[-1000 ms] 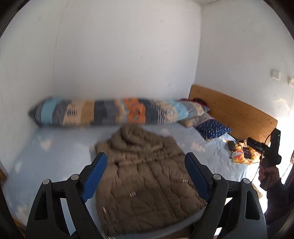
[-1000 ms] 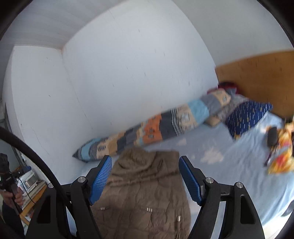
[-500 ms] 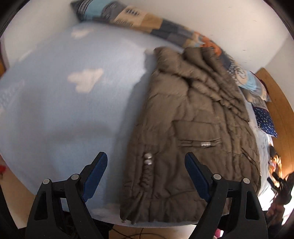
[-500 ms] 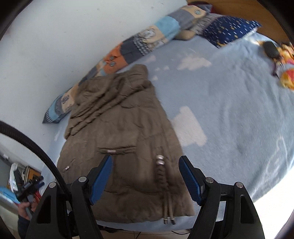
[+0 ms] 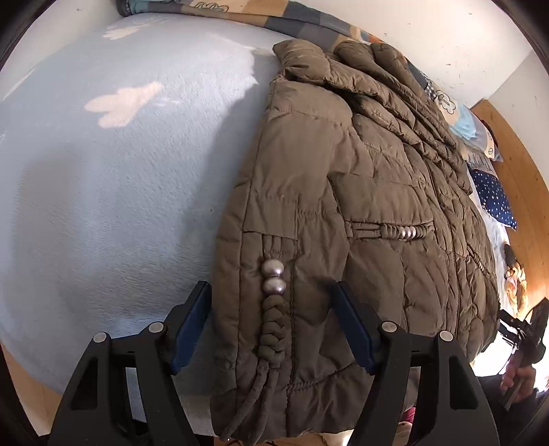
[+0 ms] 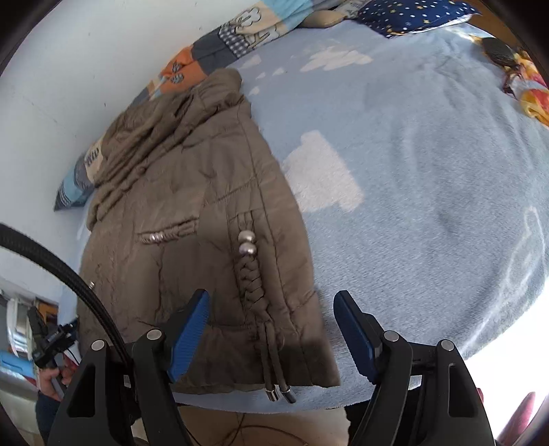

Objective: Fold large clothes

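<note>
A brown quilted jacket (image 5: 343,206) lies flat on the light blue bed sheet (image 5: 120,206), hood toward the wall and hem at the bed's near edge. My left gripper (image 5: 272,326) straddles the hem's left corner, with a braided cord with silver beads (image 5: 274,274) between its blue pads. Its jaws are closing, and the pads do not visibly pinch the cloth. In the right wrist view the jacket (image 6: 188,192) shows its other hem corner. My right gripper (image 6: 271,329) stands open over that corner, around a second beaded cord (image 6: 247,243).
A long patchwork pillow (image 6: 223,44) lies along the wall, and a dark blue starred pillow (image 6: 411,13) sits by the wooden headboard (image 5: 525,171). Orange-yellow items (image 6: 532,96) lie at the far right of the sheet (image 6: 429,206). A black cable (image 6: 68,271) crosses the left.
Both views have tipped down from the wall and pillows to the jacket's hem, which now fills the space between the fingers. The left jaws have narrowed. The right jaws keep their width.
</note>
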